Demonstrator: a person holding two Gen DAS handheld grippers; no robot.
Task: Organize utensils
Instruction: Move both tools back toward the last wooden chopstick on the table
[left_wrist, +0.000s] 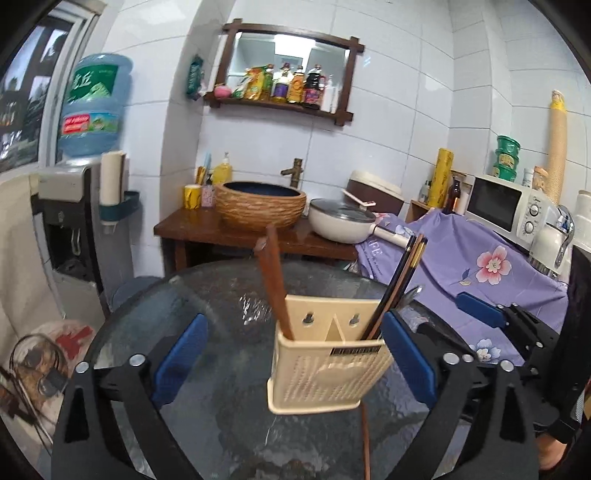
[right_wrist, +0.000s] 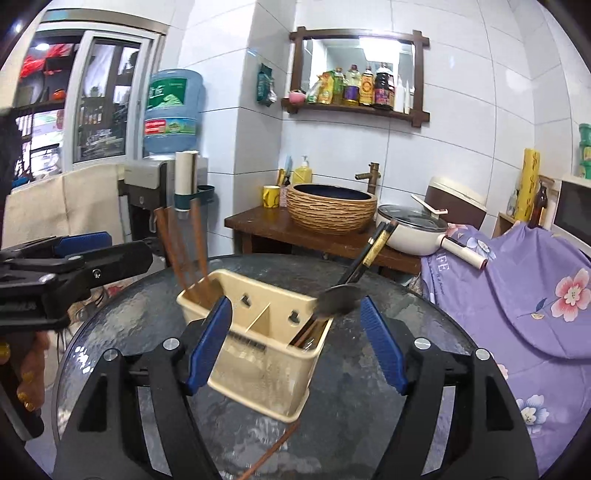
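Both the left gripper (left_wrist: 295, 354) and right gripper (right_wrist: 295, 343) are spread around the blurred holder (left_wrist: 325, 365); chopstick (left_wrist: 366, 439) is cut off.

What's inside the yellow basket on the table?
The basket has two sections. One holds brown chopsticks. The other holds dark chopsticks and a metal spoon. Their lower ends are hidden behind the basket walls.
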